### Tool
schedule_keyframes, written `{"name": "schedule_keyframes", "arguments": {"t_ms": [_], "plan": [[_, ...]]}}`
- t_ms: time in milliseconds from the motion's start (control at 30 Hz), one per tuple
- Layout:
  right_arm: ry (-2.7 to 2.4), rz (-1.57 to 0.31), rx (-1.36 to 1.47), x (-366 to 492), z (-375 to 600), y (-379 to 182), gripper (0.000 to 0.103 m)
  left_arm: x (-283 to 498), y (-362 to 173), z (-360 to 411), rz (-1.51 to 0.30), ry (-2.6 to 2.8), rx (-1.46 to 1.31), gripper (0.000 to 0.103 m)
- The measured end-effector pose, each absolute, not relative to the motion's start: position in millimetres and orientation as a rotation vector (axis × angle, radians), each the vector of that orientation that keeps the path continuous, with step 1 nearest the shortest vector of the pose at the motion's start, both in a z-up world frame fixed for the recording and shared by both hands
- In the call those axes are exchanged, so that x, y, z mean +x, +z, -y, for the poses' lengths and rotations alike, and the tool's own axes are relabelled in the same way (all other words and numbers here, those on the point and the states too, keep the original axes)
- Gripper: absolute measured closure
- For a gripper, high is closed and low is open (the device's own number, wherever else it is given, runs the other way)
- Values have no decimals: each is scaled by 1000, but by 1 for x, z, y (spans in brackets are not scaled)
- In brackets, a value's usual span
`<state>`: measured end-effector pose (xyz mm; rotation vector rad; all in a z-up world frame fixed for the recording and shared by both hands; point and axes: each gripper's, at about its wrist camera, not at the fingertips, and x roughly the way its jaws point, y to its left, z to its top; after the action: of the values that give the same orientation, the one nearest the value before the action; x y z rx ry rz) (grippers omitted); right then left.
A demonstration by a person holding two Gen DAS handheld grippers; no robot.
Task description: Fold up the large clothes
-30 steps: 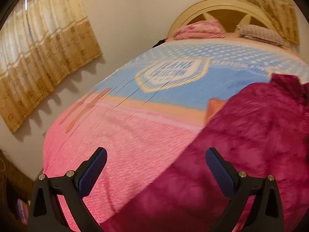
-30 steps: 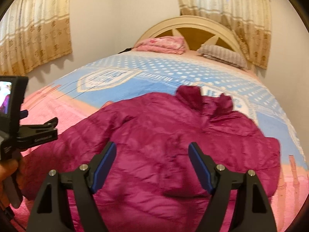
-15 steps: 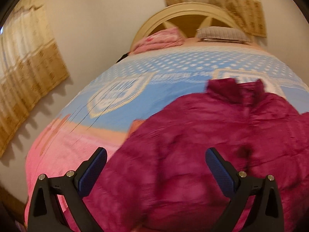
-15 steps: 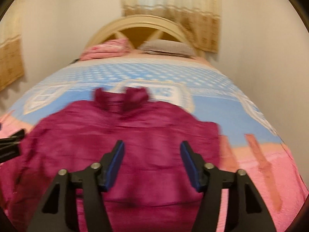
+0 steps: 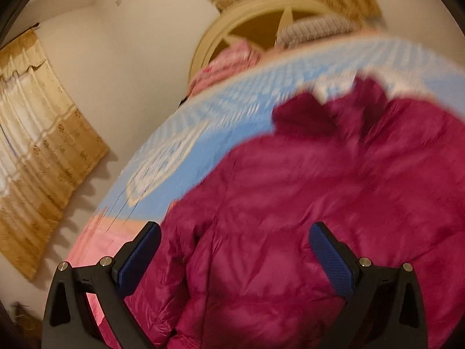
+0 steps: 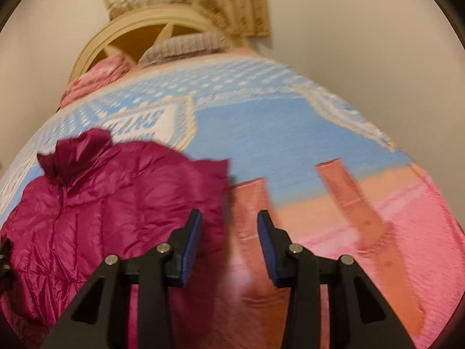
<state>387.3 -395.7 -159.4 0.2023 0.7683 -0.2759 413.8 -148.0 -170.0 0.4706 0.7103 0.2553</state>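
Note:
A magenta puffer jacket (image 5: 305, 203) lies spread on the bed, collar toward the headboard. In the left wrist view my left gripper (image 5: 234, 250) is wide open and empty, above the jacket's left side near its sleeve. In the right wrist view the jacket (image 6: 116, 203) fills the lower left. My right gripper (image 6: 229, 241) is open and empty, narrower than the left, over the jacket's right edge and the pink bedspread. Both views are motion-blurred.
The bed has a pink and blue bedspread (image 6: 290, 145) with a white logo panel. A pink folded blanket (image 6: 96, 78) and a striped pillow (image 6: 186, 45) lie by the cream headboard (image 6: 139, 26). Curtains (image 5: 37, 145) hang on the left wall. Walls stand close on both sides.
Both grippers have swung right across the bed: the left from bare bedspread to over the jacket, the right to the jacket's right edge. The right jaws have narrowed.

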Motion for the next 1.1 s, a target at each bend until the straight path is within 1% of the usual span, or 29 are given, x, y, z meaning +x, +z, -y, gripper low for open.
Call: {"name": "schedule_keyframes", "arguments": {"t_ms": [100,233,367,467,533,567,633,667,767,833,900,967,1100], "plan": [[-222,-793,161,394,380,-172,61,417,-185,130,-762,259,443,1],[-168,-810,40,396,357,-179,61,410,-185,114,-761,260,425,1],[-149,-843,35,399,359,-186,60,408,-183,107,-767,260,398,1],[-157,-859,-8,404,354,-193,60,405,-171,105,-751,257,351,1],[-171,-855,3,400,356,-186,60,401,-158,106,-720,248,315,1],[-183,-843,22,397,357,-181,59,399,-153,107,-705,242,300,1],[-219,-808,43,388,358,-166,44,400,-148,113,-696,219,296,1],[-221,-790,43,383,354,-159,42,401,-151,118,-699,215,311,1],[-154,-782,33,377,334,-150,41,405,-172,132,-712,223,388,1],[-98,-804,41,378,323,-156,41,408,-187,136,-729,231,419,1],[-57,-836,28,382,309,-170,41,411,-197,132,-752,220,402,1],[-75,-875,-53,388,294,-195,41,415,-201,129,-779,196,385,1],[-101,-878,-99,389,286,-205,40,417,-206,121,-797,167,327,1]]}}
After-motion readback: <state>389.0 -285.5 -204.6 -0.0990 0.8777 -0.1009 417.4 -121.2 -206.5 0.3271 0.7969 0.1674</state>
